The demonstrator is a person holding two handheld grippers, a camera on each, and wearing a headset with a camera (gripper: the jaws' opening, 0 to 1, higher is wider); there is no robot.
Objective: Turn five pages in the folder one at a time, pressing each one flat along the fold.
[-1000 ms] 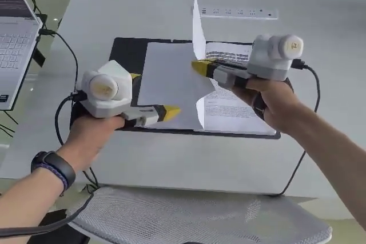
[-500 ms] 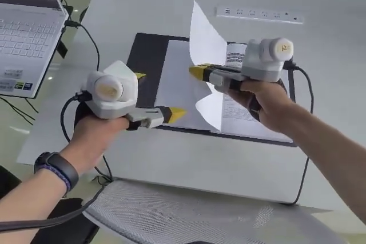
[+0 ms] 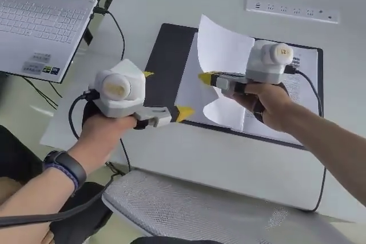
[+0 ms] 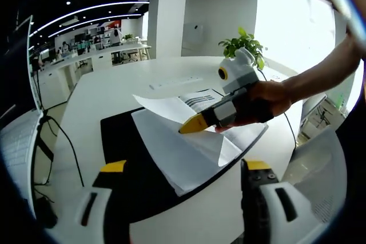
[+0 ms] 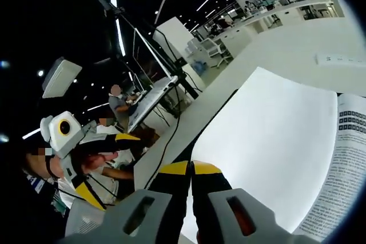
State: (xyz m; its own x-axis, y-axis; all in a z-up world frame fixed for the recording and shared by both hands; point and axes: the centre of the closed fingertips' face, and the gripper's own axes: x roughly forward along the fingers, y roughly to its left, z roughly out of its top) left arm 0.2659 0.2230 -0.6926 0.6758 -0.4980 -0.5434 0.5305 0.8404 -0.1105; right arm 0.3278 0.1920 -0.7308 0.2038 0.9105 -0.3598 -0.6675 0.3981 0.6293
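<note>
White surface (image 3: pixel 189 147): my right gripper (image 3: pixel 203 77) jaws pinch curled white paper page (image 3: pixel 226 47); left gripper (image 3: pixel 166 94) jaws spread. Tugging risks creasing, tearing.

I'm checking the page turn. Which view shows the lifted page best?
The head view: most of the lifted page arches over the folder, its edge pinched by the right gripper. The left gripper view shows it side-on, low and curved. The right gripper view shows its blank face beyond shut jaws.

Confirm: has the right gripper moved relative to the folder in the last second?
Yes. Against the folder, the right gripper, shut on the page, has gone left, from the fold to over the left half.
</note>
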